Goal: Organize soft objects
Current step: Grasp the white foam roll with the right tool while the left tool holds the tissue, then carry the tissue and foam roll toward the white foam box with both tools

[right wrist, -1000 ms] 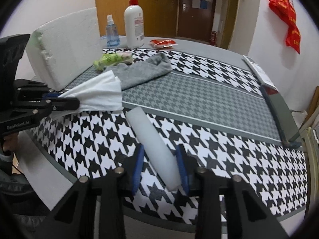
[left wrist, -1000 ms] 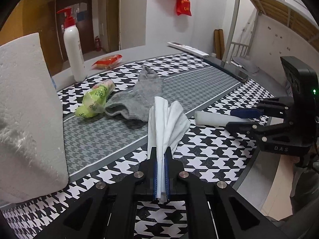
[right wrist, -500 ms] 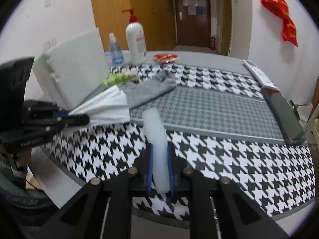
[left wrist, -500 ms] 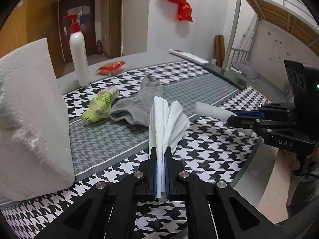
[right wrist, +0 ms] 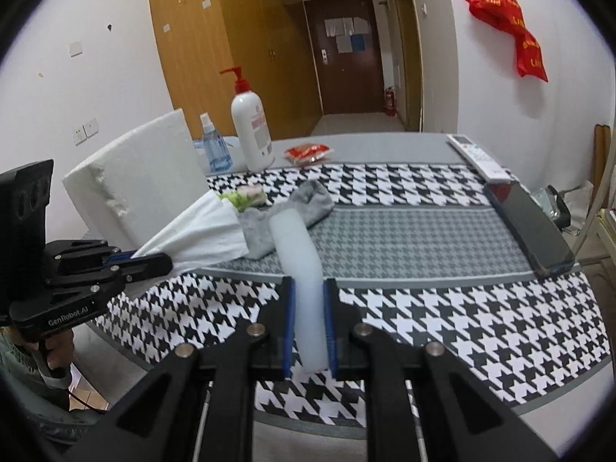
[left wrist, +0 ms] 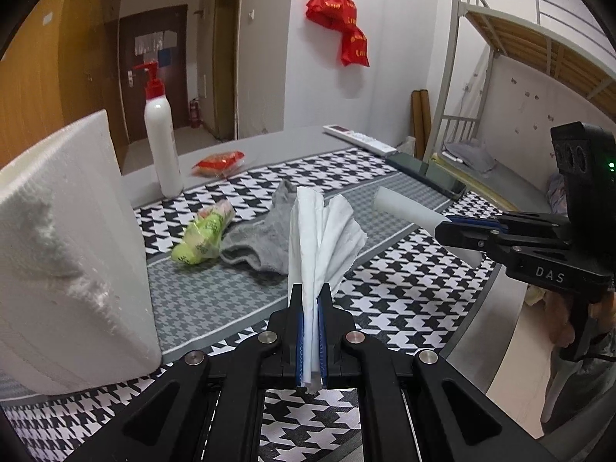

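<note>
Both loads were airborne above the table (right wrist: 442, 231): the left gripper (left wrist: 311, 331) jaws pinched a folded tissue (left wrist: 323, 238), the right gripper (right wrist: 310, 327) jaws squeezed a foam strip (right wrist: 298, 258). Carrying well meant steady grips, avoiding the sock (left wrist: 265, 238).

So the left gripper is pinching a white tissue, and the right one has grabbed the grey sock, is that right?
Not the sock. The right gripper is shut on a white foam stick, as the right wrist view shows; the grey sock lies on the table. The left gripper does pinch the white tissue.
</note>
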A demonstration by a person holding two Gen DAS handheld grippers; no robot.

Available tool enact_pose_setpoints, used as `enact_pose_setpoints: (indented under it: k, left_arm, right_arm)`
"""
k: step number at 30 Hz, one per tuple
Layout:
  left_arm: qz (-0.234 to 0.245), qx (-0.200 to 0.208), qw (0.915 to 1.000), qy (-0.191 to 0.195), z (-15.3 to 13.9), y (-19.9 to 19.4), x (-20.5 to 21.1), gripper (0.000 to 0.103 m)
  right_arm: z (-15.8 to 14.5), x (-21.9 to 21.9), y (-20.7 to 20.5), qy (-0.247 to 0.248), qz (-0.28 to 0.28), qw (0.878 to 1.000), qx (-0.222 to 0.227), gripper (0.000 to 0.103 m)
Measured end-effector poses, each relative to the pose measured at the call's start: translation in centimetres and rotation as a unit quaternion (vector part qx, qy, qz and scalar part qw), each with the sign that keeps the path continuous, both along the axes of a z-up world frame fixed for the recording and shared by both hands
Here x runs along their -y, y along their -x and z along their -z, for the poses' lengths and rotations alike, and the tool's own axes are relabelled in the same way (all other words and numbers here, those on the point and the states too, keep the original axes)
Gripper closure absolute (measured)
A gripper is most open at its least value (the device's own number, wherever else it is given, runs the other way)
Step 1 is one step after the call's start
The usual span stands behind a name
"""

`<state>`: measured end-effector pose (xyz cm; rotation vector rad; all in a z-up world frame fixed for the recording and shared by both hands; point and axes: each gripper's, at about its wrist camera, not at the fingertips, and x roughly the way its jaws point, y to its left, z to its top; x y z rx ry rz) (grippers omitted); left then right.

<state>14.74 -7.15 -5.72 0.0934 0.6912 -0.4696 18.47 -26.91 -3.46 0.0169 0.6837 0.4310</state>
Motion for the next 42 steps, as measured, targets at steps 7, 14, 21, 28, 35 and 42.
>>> enact_pose_setpoints:
  k: [7,14,21,28,35,42]
  left_arm:
    - [-0.004,0.031,0.9995,0.007,-1.9,0.5,-0.3,0.097]
    - [-0.008,0.052,0.9986,0.011,-3.3,0.8,-0.6,0.097]
    - [-0.018,0.077,0.9967,0.017,-4.9,1.2,-1.0,0.097]
    - [-0.029,0.102,0.9942,0.015,-6.0,1.1,-1.3,0.097]
    - [-0.045,0.123,0.9912,0.017,-7.3,1.1,-1.9,0.097]
    - [-0.063,0.143,0.9874,0.022,-8.5,1.2,-3.0,0.097]
  right_arm:
    - [-1.4,-0.2,0.3,-0.006,0.002,1.0,0.02,0.086]
    - [-3.1,-0.3,0.5,-0.018,0.013,0.999,0.04,0.086]
    - [-4.4,-0.2,0.5,-0.034,0.025,0.998,0.054,0.086]
    - [-5.9,-0.8,0.4,-0.03,0.025,0.996,0.078,0.086]
    - [-7.4,-1.5,0.4,-0.03,0.033,0.993,0.105,0.086]
    - [-8.3,-2.7,0.3,-0.033,0.023,0.992,0.116,0.086]
